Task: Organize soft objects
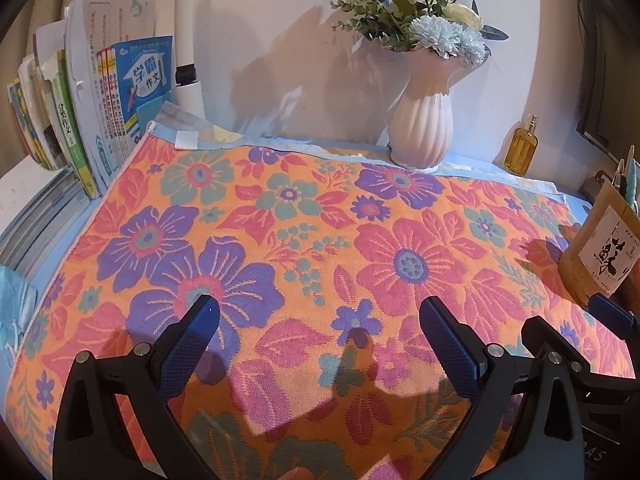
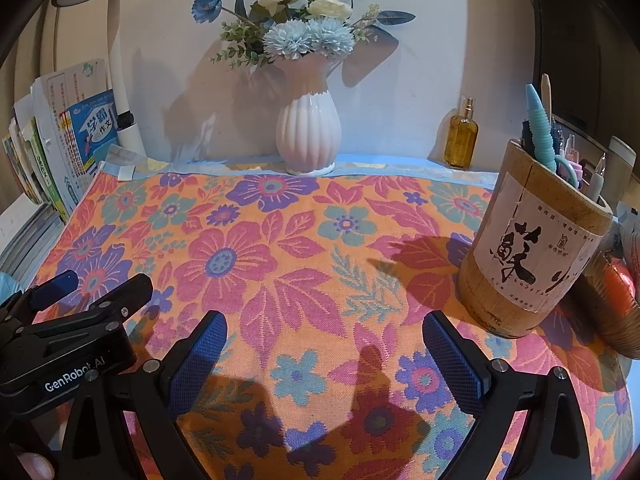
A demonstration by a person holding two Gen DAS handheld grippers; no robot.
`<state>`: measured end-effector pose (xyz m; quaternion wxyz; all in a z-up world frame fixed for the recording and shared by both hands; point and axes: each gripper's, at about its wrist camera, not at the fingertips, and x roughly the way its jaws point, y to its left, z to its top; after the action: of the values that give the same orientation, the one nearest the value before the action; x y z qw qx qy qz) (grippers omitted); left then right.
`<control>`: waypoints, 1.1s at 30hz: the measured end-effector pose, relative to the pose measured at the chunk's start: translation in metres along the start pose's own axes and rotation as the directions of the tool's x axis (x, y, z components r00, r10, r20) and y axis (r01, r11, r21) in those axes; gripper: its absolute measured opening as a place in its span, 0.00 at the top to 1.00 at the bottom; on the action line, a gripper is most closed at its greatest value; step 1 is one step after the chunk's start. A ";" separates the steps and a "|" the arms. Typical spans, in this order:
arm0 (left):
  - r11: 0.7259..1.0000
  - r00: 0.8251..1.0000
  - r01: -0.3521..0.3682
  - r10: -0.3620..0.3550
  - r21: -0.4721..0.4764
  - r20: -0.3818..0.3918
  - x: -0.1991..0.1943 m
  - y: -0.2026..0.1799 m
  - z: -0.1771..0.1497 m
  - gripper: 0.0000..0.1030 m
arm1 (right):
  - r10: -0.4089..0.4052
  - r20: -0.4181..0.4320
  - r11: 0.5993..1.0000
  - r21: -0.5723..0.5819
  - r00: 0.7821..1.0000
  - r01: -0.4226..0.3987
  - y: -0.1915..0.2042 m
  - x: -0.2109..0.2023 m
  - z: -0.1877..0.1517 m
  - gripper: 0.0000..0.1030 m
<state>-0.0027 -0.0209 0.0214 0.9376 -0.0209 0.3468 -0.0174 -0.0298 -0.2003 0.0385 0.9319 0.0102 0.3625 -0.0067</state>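
The orange woven towel with large pink, purple and teal flowers lies spread flat across the desk, covering nearly all of the surface between the two grippers and the back wall; its weave is coarse and looped, and no folds show. Its far edge carries a pale blue border and a small white sewn tag at the left corner. The left gripper hangs just above the near part of the towel, blue textured pads spread wide, holding nothing. The right gripper sits likewise, fingers parted and empty, close beside the left. A white ribbed ceramic vase of blue and cream artificial flowers stands at the towel's far edge. A cylindrical bamboo pen holder with a paper label rests on the towel's right side. An amber glass spray bottle stands against the wall. Upright books line the left edge.
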 end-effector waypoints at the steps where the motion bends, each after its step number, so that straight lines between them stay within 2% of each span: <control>1: 1.000 1.000 0.000 0.000 0.000 -0.001 0.000 0.000 0.000 0.03 | 0.000 -0.002 1.000 0.000 1.000 0.000 0.000 0.000 0.000 0.05; 33: 1.000 1.000 0.005 -0.005 -0.007 -0.030 0.006 0.003 0.000 0.03 | 0.003 -0.017 1.000 -0.014 1.000 -0.004 0.000 0.006 0.000 0.04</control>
<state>0.0017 -0.0185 0.0171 0.9321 -0.0245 0.3610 -0.0188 -0.0256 -0.2008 0.0341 0.9288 0.0041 0.3705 -0.0024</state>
